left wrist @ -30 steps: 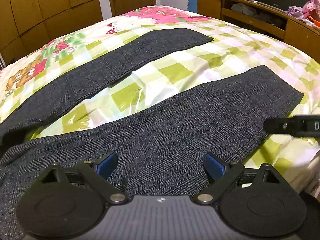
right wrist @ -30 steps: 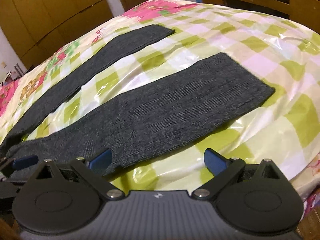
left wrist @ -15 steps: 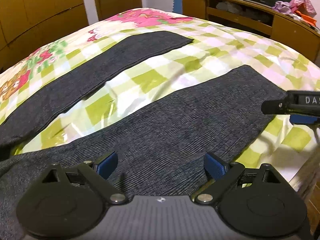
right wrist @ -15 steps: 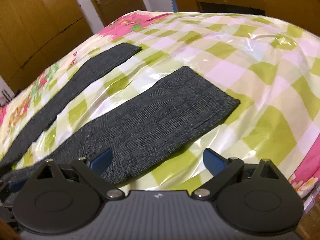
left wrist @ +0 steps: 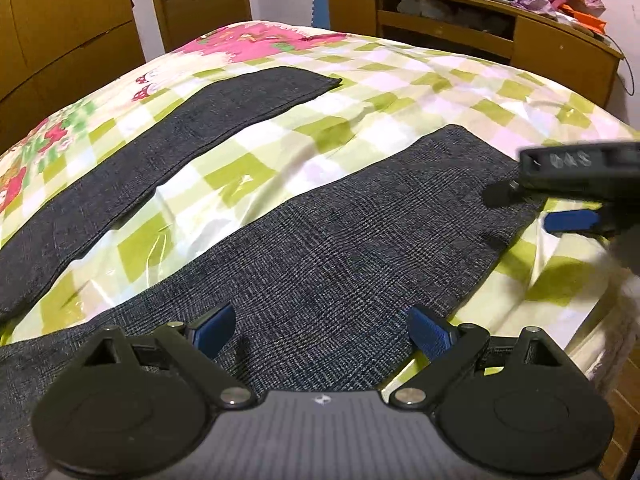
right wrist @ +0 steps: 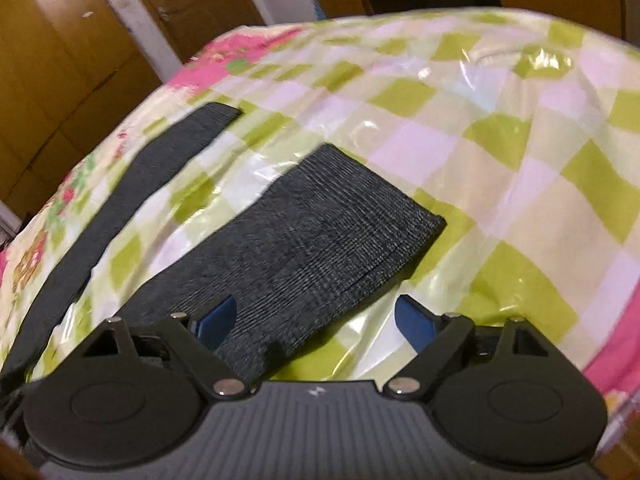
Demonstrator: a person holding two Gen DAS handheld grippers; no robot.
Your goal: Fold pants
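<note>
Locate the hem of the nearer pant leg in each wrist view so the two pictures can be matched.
Left wrist view: the nearer leg's hem lies right of centre, beside the right gripper, whose jaws are closing.
Right wrist view: the hem lies centre, just beyond the fingertips.
Shared landmark: the farther leg's hem, upper left in both.
</note>
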